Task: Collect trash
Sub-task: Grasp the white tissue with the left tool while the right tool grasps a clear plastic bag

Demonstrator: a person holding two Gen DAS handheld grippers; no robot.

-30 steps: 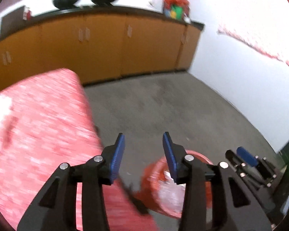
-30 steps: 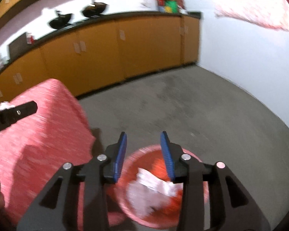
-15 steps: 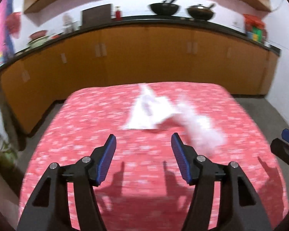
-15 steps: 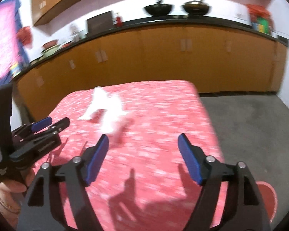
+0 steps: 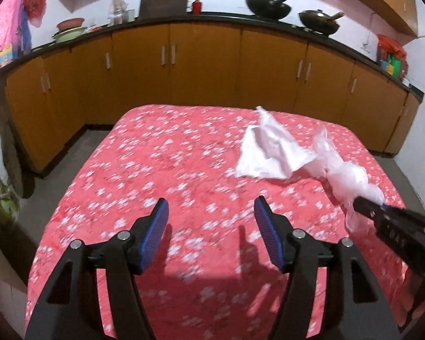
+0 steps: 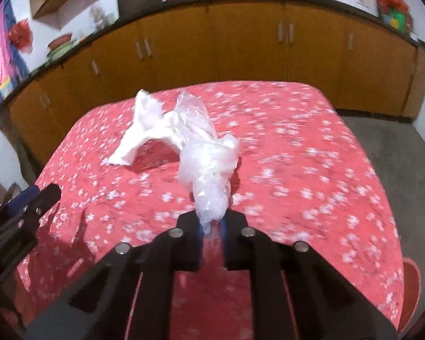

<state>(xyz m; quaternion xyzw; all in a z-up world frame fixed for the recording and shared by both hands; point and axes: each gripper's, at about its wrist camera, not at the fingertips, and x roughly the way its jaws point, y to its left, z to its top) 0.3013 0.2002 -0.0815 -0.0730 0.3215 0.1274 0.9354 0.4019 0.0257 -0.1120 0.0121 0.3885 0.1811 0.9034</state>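
- The table (image 5: 184,170), under a red flowered cloth, fills both views.
- Crumpled paper (image 5: 269,153) lies at 1 o'clock from the left gripper (image 5: 211,238), whose jaws are spread and empty. It looks light and stiff; best pinched at a raised fold.
- The right gripper (image 6: 212,231) pinches a plastic bag (image 6: 206,153): flimsy, slippery.

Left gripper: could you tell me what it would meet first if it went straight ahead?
Most likely the bare red floral cloth; the left gripper is open, and the crumpled white paper lies off to the right of its line.
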